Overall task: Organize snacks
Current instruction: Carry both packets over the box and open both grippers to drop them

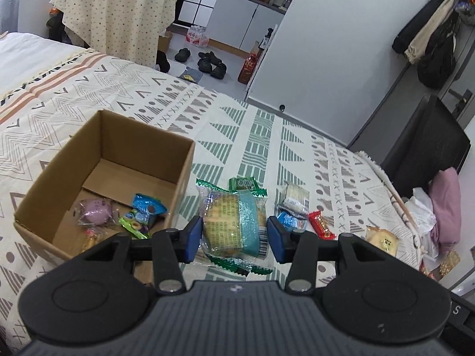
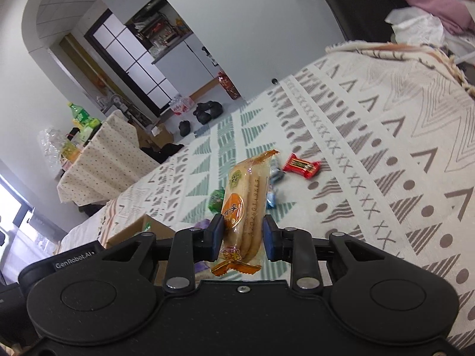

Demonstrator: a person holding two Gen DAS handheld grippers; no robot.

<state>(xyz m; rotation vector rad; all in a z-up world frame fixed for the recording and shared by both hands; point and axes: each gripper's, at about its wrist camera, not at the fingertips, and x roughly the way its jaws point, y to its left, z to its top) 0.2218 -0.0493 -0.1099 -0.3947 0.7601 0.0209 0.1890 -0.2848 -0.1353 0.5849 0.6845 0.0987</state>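
My left gripper (image 1: 234,234) is shut on a cake packet (image 1: 230,222) in a clear and teal wrapper, held just right of an open cardboard box (image 1: 184,175). Inside the box lie a pink snack (image 1: 95,212), a blue packet (image 1: 147,206) and a green one (image 1: 133,225). In the right wrist view, my right gripper (image 2: 242,234) is shut on an orange biscuit packet (image 2: 245,204), held upright above the bed. On the bedcover lie a green packet (image 1: 243,182), a cream packet (image 1: 294,197), a blue packet (image 1: 289,219), a red candy (image 1: 322,225) (image 2: 301,166) and a yellow packet (image 1: 381,238).
The patterned bedcover (image 1: 237,124) spreads out around the box. Past the bed's far edge stand a table under a dotted cloth (image 1: 118,20) and shoes (image 1: 212,63) on the floor. A black cabinet (image 1: 424,148) and pink clothing (image 1: 445,204) sit at the right.
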